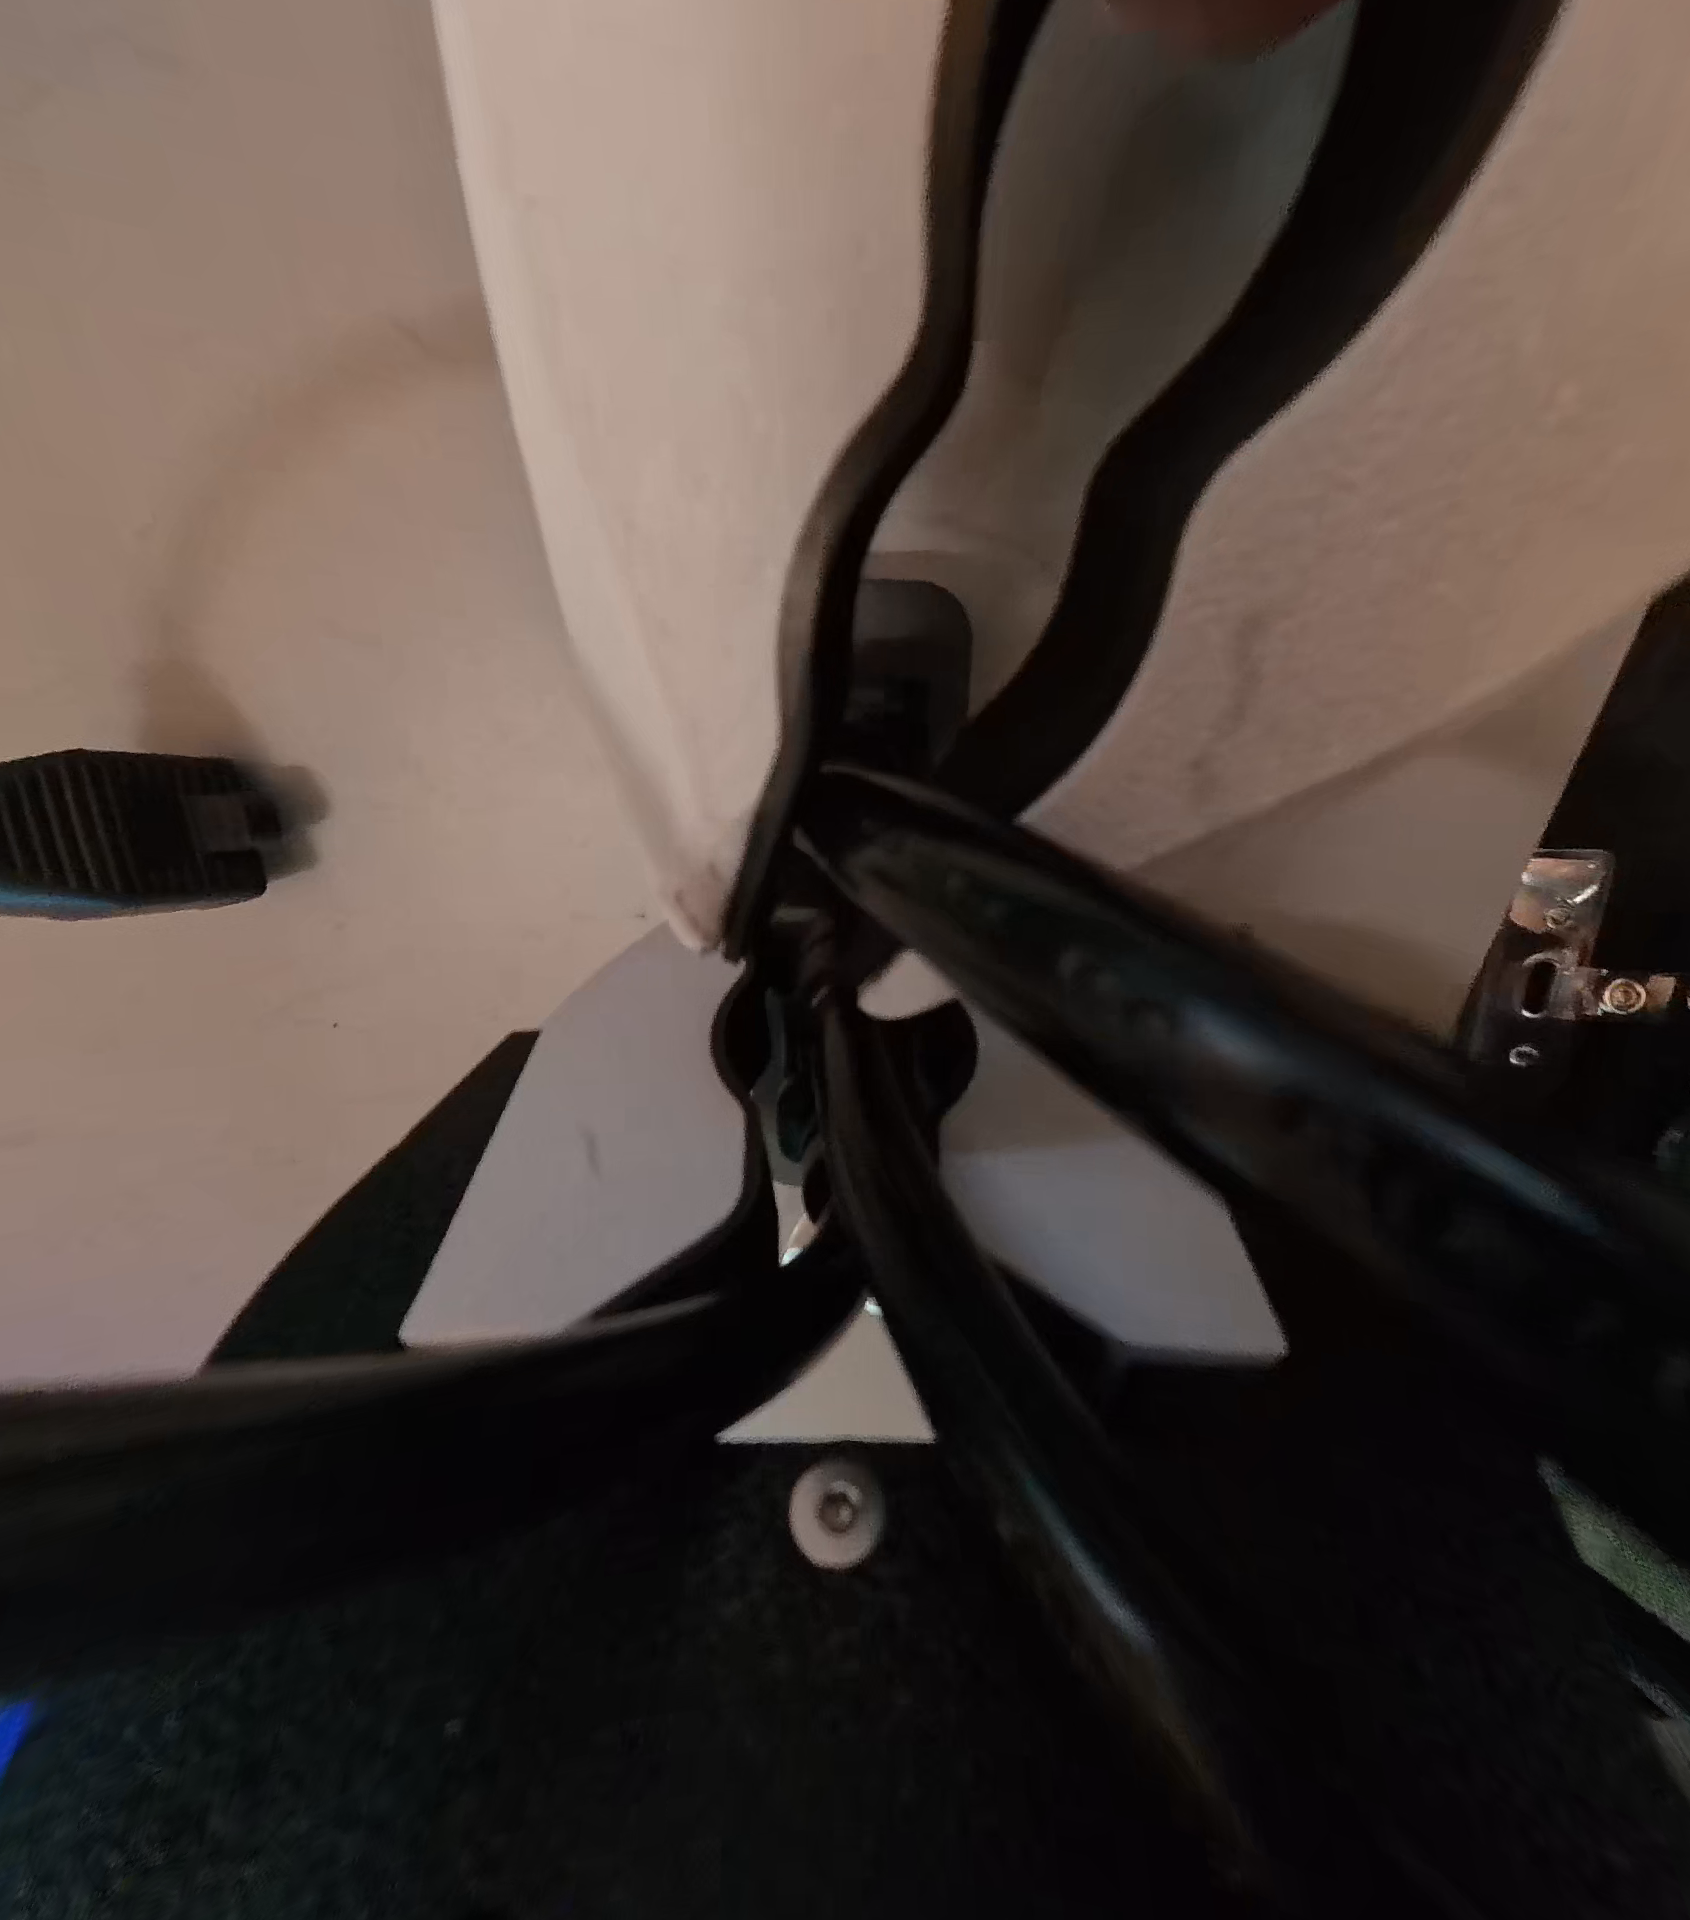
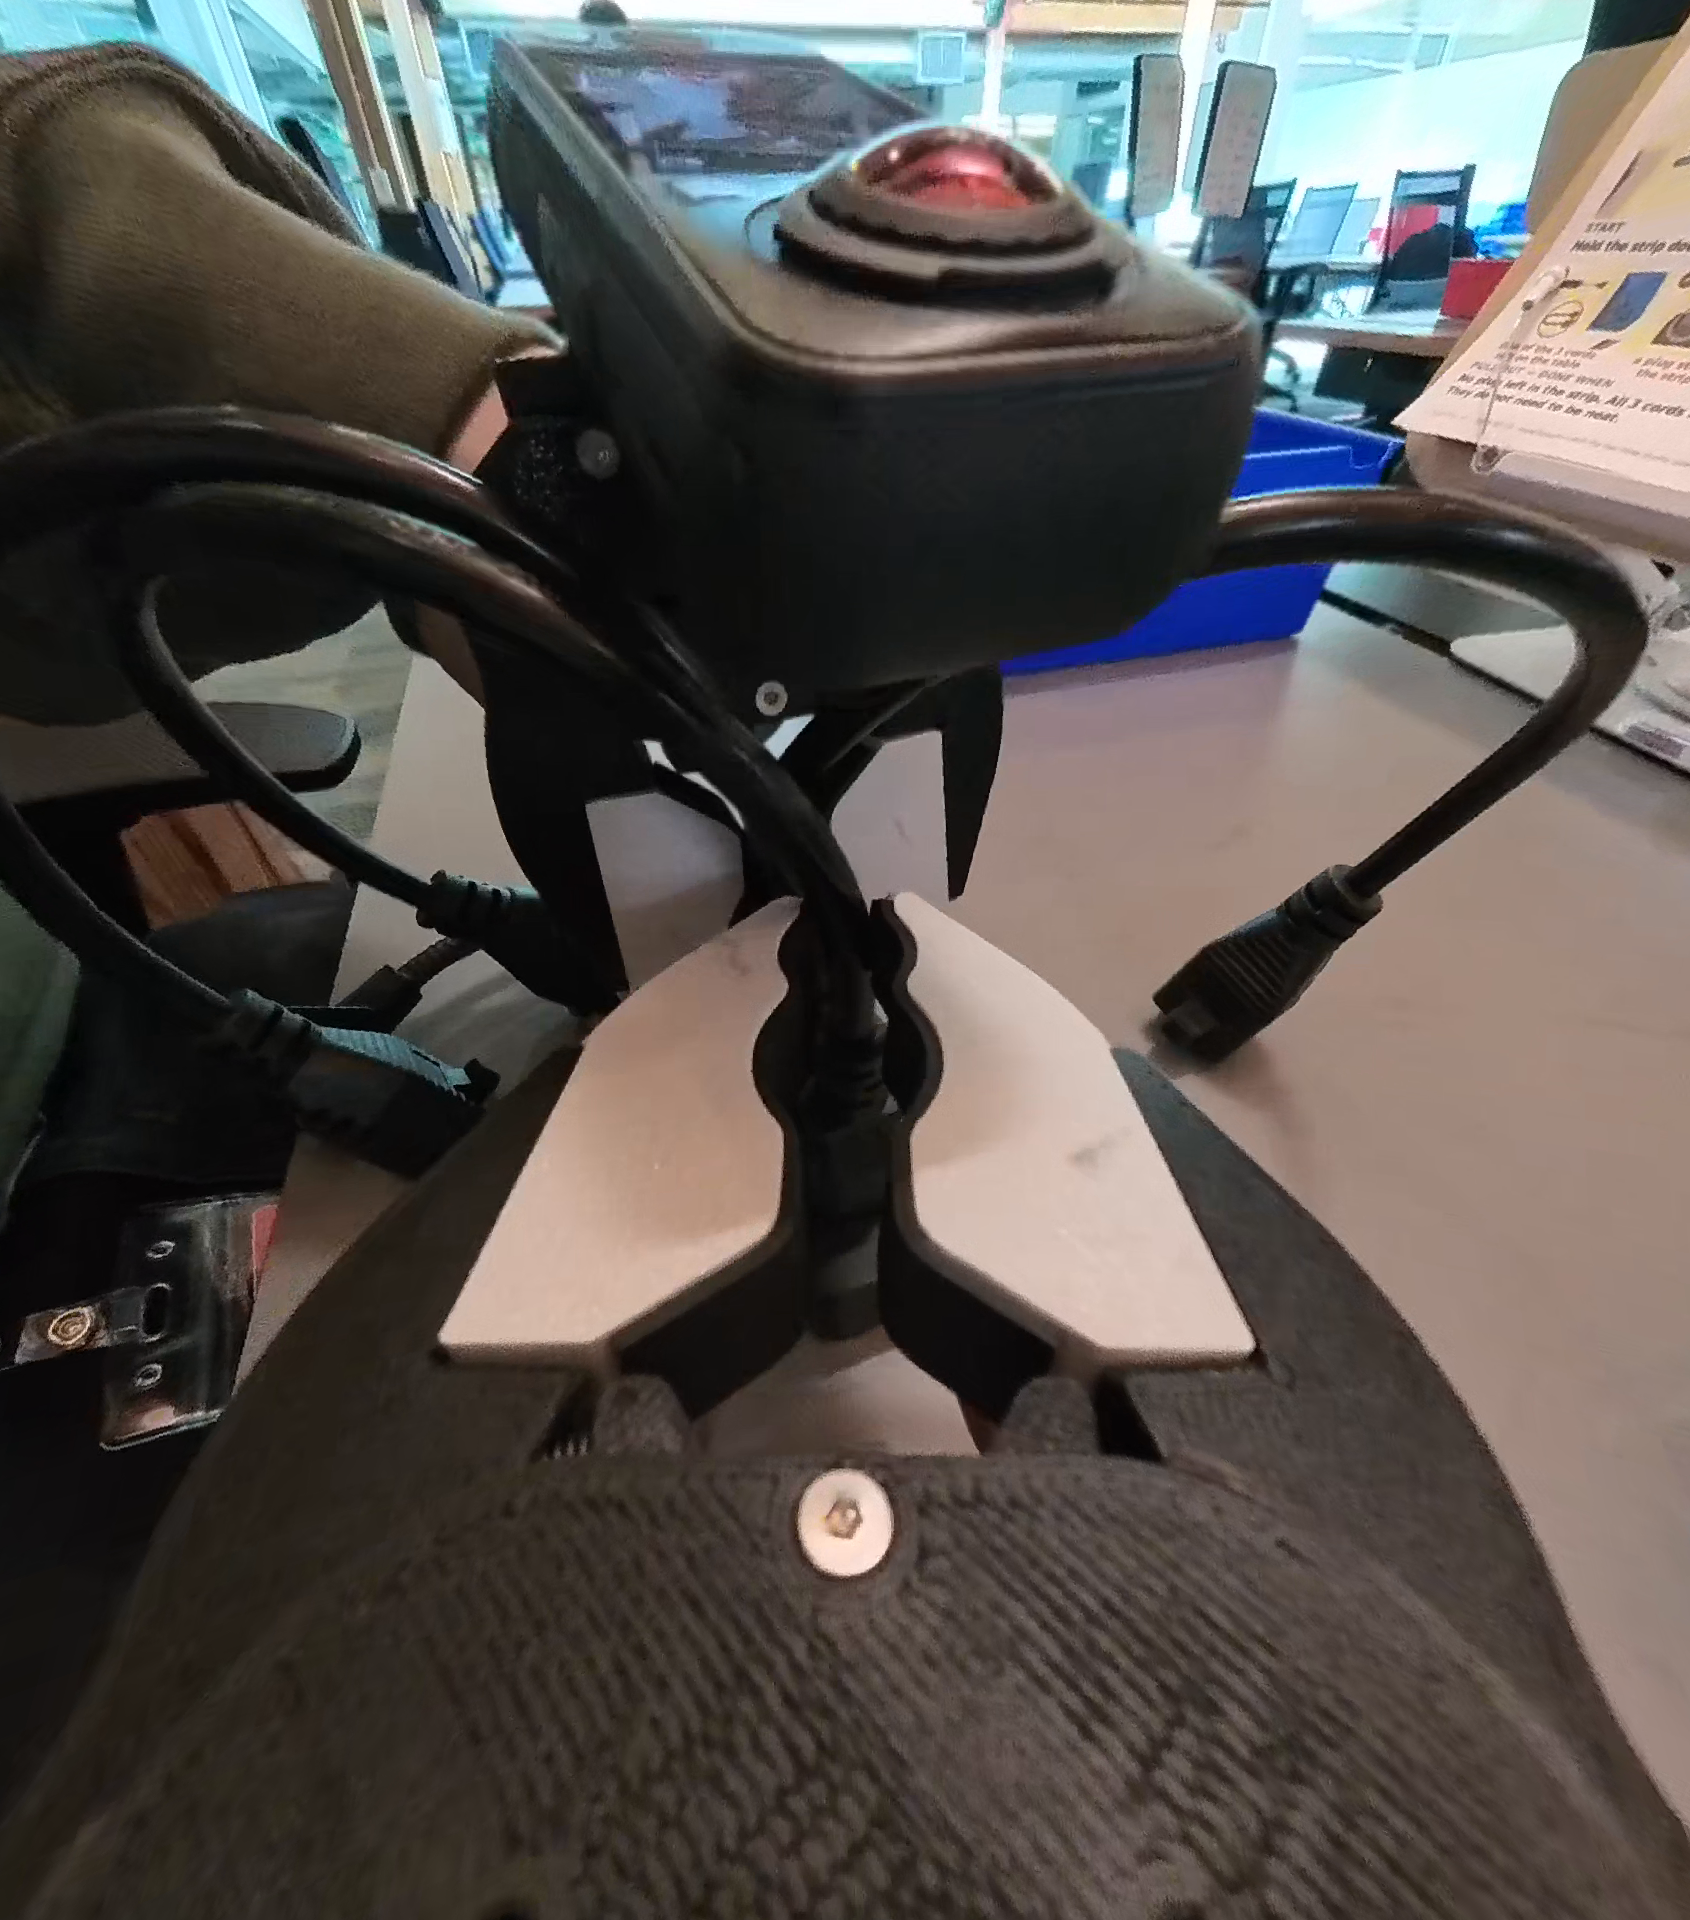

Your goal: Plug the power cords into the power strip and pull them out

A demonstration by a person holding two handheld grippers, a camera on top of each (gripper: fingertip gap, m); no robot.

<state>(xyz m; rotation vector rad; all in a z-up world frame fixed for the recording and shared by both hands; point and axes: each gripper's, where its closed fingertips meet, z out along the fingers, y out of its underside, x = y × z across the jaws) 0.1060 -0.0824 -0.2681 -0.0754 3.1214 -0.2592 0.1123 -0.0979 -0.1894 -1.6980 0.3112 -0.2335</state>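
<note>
Cord [image 2: 836,1070] between right claw [image 2: 836,997] fingers (pinched)

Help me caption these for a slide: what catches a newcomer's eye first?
The tangle of black power cords, pinched at centre by the right gripper and looping up around the left gripper just behind. Next, one loose connector end touching the pale table at right, and the blue bin beyond.
</note>
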